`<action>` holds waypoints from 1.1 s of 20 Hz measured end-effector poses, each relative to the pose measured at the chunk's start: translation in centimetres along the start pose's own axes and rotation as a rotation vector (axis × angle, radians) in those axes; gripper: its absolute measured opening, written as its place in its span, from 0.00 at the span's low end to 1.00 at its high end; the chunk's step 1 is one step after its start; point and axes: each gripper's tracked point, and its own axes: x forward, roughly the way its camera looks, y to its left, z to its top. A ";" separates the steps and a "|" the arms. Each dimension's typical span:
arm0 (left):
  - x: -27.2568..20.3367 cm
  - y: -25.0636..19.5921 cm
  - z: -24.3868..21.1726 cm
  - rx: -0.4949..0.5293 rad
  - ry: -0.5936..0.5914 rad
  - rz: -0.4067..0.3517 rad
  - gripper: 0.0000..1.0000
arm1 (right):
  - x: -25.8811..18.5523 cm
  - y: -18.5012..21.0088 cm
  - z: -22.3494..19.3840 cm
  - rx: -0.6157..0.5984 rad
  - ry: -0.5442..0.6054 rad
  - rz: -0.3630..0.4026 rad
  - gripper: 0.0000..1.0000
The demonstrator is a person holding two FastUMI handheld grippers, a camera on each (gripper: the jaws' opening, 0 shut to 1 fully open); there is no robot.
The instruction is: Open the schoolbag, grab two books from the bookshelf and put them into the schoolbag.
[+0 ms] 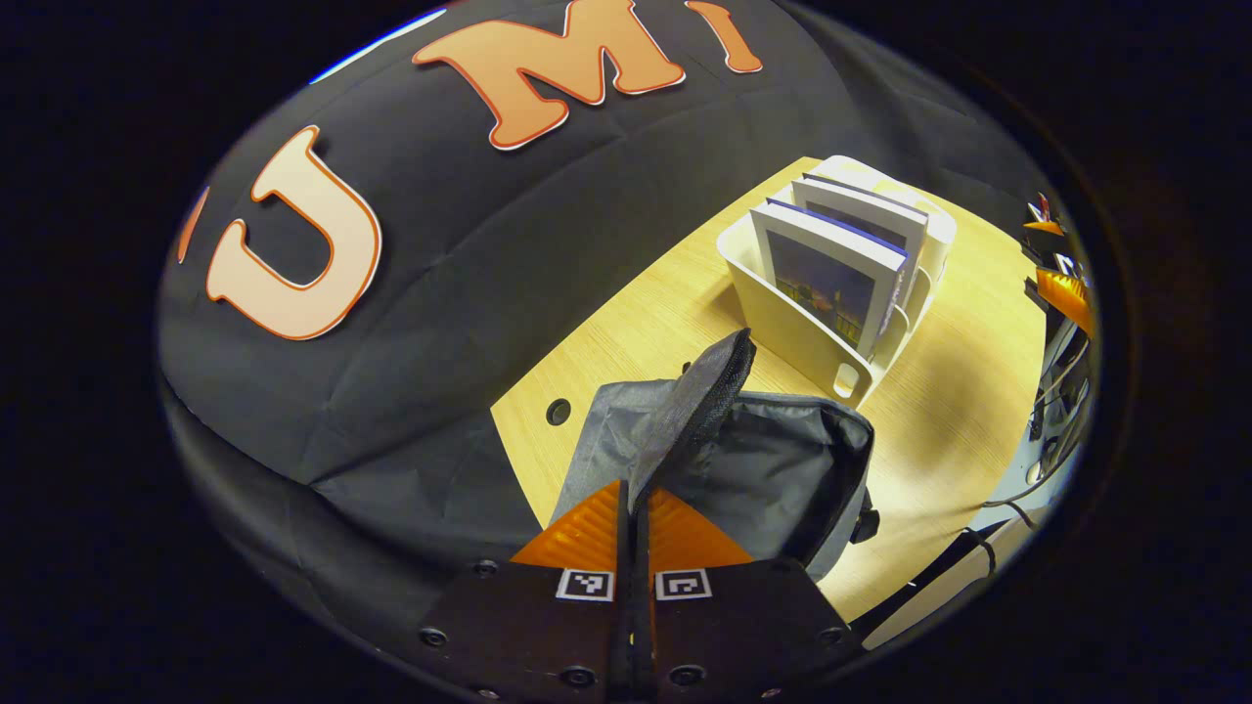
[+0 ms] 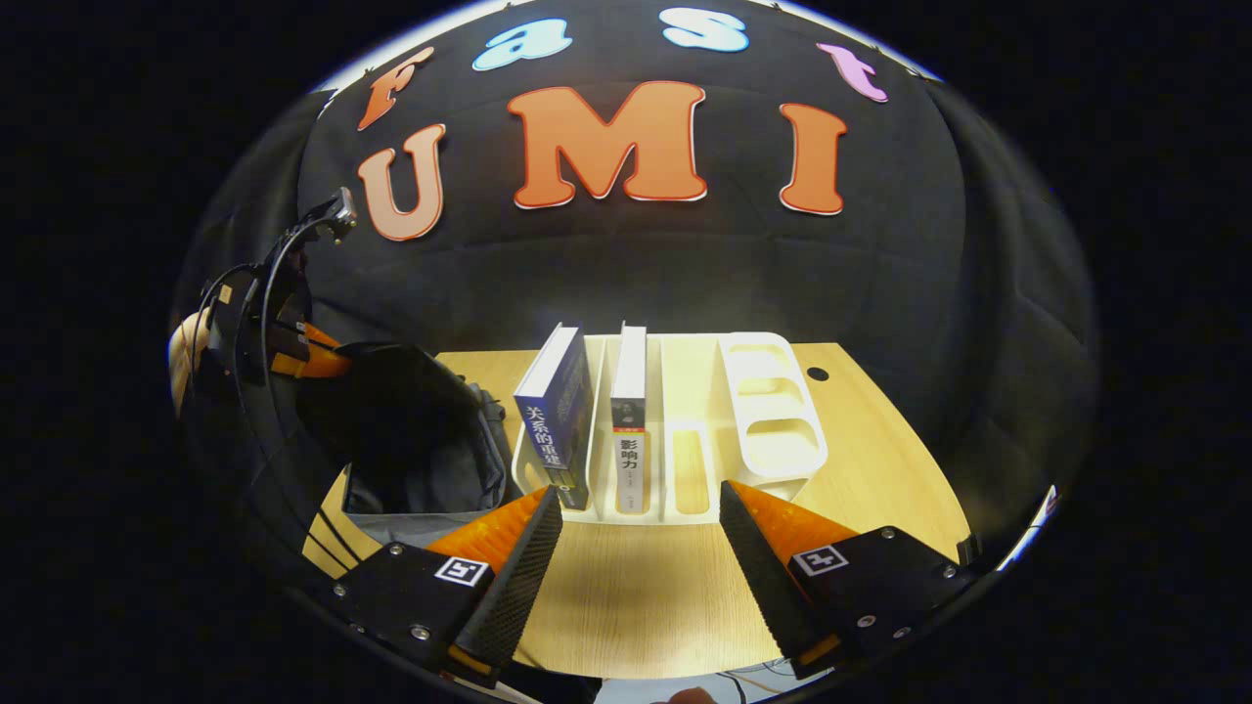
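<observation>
A grey schoolbag (image 1: 773, 460) stands on the wooden table (image 1: 636, 332), its mouth gaping. My left gripper (image 1: 634, 499) is shut on the bag's flap (image 1: 699, 401) and holds it upright. Behind the bag, a white bookshelf (image 1: 792, 323) holds two upright books (image 1: 831, 284). In the right gripper view my right gripper (image 2: 638, 499) is open just in front of the bookshelf (image 2: 773, 420), facing a blue-spined book (image 2: 558, 420) and a white-spined book (image 2: 629, 420). The open schoolbag (image 2: 411, 430) sits left of the shelf, with the left gripper (image 2: 293, 357) and a hand (image 2: 186, 352) above it.
The shelf's right-hand slots (image 2: 782, 391) hold nothing. A cable hole (image 2: 818, 374) lies at the table's far right corner, another (image 1: 558, 411) near the bag. Cables (image 1: 988, 548) and equipment hang off the table's edge. Black cloth walls close in behind.
</observation>
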 end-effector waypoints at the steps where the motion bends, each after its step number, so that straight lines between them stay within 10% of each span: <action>1: 0.2 0.2 0.1 -0.002 -0.004 -0.008 0.01 | 0.0 0.6 0.5 -0.003 0.013 0.014 0.97; 12: 2.5 3.2 1.7 0.013 -0.088 -0.139 0.02 | 3.4 9.2 10.6 -0.011 0.199 0.135 0.97; 22: 3.8 4.3 1.3 -0.019 -0.141 -0.198 0.02 | 15.1 11.3 10.4 -0.077 0.591 0.029 0.98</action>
